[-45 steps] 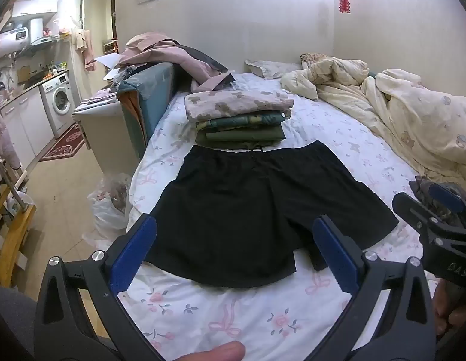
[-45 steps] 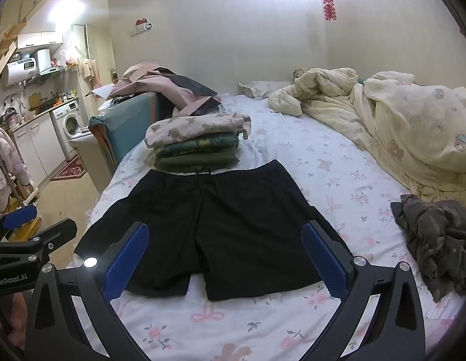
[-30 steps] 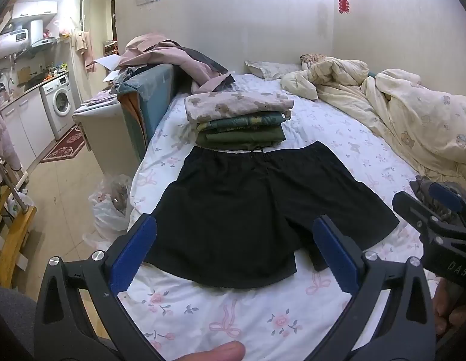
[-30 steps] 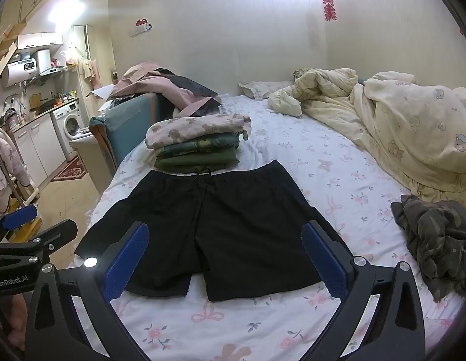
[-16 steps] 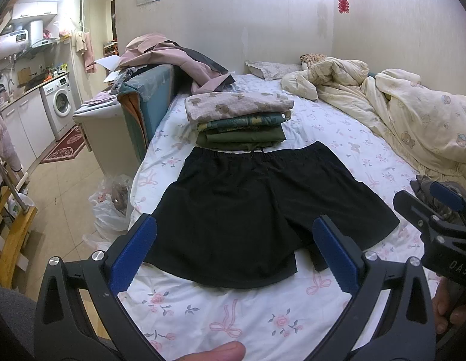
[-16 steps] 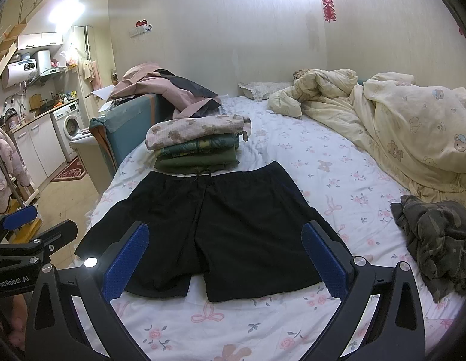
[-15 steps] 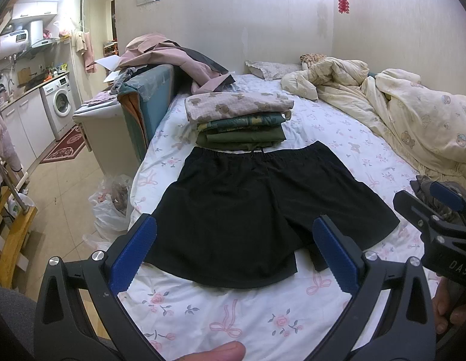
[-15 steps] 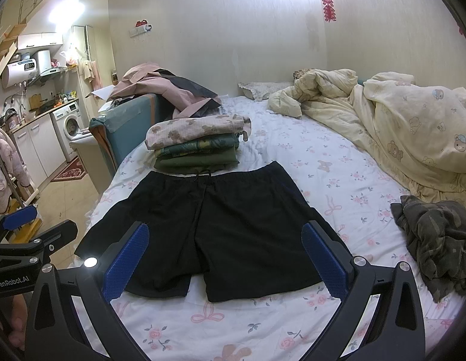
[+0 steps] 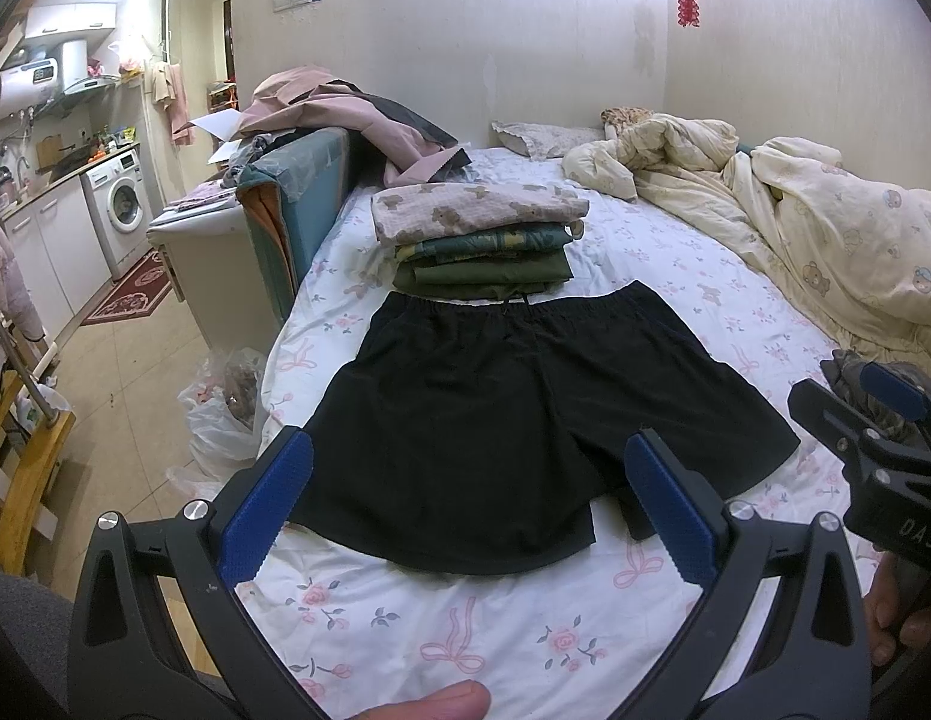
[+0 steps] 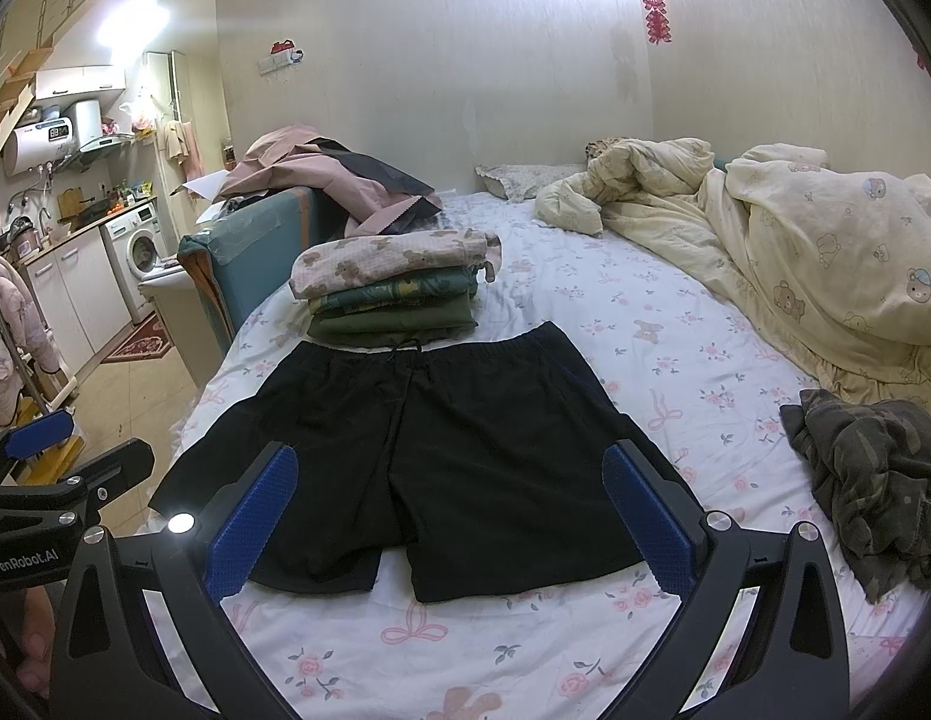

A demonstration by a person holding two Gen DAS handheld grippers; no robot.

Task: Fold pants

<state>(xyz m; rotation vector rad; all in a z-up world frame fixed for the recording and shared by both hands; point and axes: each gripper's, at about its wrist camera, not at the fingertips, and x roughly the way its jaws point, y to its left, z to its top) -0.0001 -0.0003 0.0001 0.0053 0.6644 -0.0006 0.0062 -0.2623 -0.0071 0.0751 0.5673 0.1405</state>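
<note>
Black shorts (image 9: 513, 414) lie spread flat on the flowered bed sheet (image 9: 465, 630), waistband at the far side and both legs toward me; they also show in the right wrist view (image 10: 429, 444). My left gripper (image 9: 465, 504) is open and empty, held above the near hem of the shorts. My right gripper (image 10: 447, 516) is open and empty, also above the near hem. Each gripper shows at the edge of the other's view.
A stack of folded clothes (image 9: 483, 240) sits just beyond the waistband. A crumpled camouflage garment (image 10: 867, 480) lies at the right. A cream duvet (image 10: 795, 252) covers the far right of the bed. The bed's left edge drops to the floor, with a plastic bag (image 9: 219, 408).
</note>
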